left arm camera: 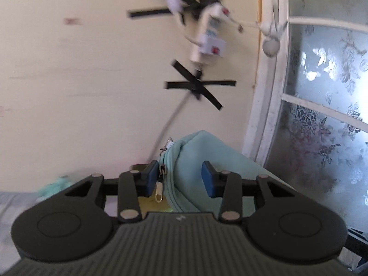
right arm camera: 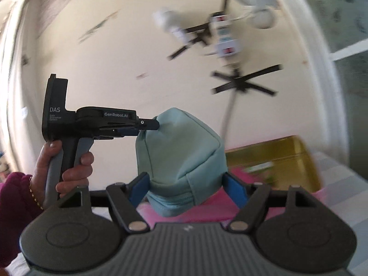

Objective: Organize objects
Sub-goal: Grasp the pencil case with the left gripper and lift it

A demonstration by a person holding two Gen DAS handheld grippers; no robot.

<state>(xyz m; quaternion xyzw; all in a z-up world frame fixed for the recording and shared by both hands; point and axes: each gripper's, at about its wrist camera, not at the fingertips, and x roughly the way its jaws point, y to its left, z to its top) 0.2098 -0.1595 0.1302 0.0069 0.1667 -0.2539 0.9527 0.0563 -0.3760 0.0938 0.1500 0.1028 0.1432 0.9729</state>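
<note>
Now, pouch [right arm camera: 181, 158]: lifted, between both grippers.
Left gripper [right arm camera: 147, 123]: clenched on pouch's top.
Right gripper [right arm camera: 187, 186]: gripping pouch's sides.

blurred: power strip [left arm camera: 210, 38], teal heap [left arm camera: 54, 185] | hidden: pouch [right arm camera: 181, 161] bottom behind right gripper [right arm camera: 187, 189] | cut off: sleeve [right arm camera: 13, 207]

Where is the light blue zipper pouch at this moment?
The light blue zipper pouch is up in the air before the cream wall, between the two grippers: the right gripper clamps its lower end and the left gripper pinches its upper corner, above the yellow box.
</note>
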